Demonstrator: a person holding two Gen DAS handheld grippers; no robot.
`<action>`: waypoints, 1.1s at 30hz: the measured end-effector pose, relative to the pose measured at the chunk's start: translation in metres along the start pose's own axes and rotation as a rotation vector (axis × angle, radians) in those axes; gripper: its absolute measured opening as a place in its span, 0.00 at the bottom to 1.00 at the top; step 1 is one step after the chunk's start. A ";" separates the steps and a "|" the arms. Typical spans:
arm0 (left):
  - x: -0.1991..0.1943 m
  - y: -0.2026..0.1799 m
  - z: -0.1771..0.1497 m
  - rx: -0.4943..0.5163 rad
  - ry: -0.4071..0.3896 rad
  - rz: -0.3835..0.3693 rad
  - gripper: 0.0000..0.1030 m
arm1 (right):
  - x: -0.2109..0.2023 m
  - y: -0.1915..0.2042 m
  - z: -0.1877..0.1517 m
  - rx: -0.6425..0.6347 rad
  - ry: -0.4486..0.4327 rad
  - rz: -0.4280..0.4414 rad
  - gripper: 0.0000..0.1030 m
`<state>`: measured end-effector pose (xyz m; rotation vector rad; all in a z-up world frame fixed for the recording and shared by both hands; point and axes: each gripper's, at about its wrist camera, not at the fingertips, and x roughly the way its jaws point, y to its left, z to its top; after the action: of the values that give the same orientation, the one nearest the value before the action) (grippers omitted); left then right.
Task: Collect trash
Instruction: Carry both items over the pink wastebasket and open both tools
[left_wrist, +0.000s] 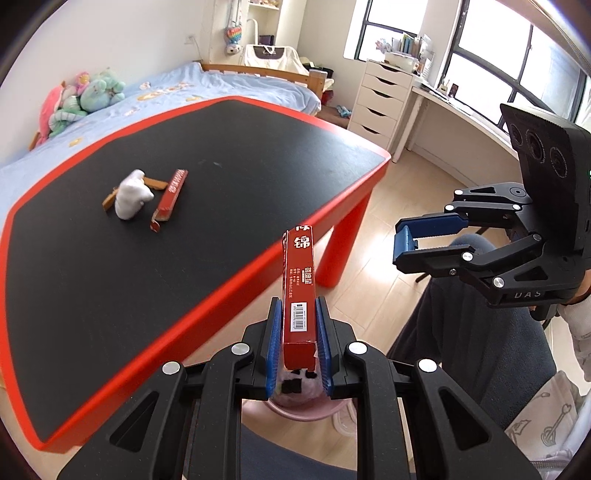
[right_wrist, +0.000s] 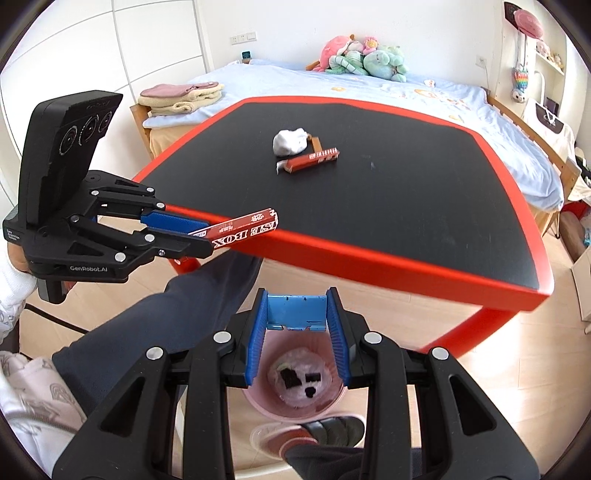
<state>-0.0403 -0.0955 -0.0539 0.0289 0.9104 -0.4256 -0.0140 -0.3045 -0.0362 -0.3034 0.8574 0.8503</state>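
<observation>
My left gripper (left_wrist: 298, 334) is shut on a long red box (left_wrist: 299, 280) and holds it off the table's near edge, above a pink trash bin (left_wrist: 295, 400); it also shows in the right wrist view (right_wrist: 207, 236) with the red box (right_wrist: 243, 229). My right gripper (right_wrist: 297, 339) is open and empty over the pink bin (right_wrist: 295, 384), which holds dark scraps. On the black table top lie a crumpled white tissue (left_wrist: 131, 195) (right_wrist: 290, 141), another red box (left_wrist: 171, 194) (right_wrist: 312, 159) and brown strips (left_wrist: 155, 182).
The table has a red rim (left_wrist: 258, 254) (right_wrist: 369, 258) and red legs. A bed with plush toys (right_wrist: 362, 55) stands behind it. A white drawer unit (left_wrist: 384, 99) and desk stand by the window. My legs and a slipper (right_wrist: 321, 432) are beside the bin.
</observation>
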 end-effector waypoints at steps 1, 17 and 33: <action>0.001 -0.002 -0.002 -0.001 0.006 -0.003 0.17 | 0.000 0.001 -0.003 0.004 0.004 0.002 0.31; 0.009 -0.014 -0.006 0.028 0.040 -0.037 0.17 | 0.004 0.004 -0.017 0.017 0.033 0.029 0.31; 0.012 0.001 -0.006 -0.042 0.013 0.011 0.92 | 0.014 -0.007 -0.024 0.058 0.064 0.012 0.93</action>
<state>-0.0378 -0.0975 -0.0672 -0.0017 0.9309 -0.3965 -0.0164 -0.3149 -0.0633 -0.2768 0.9427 0.8288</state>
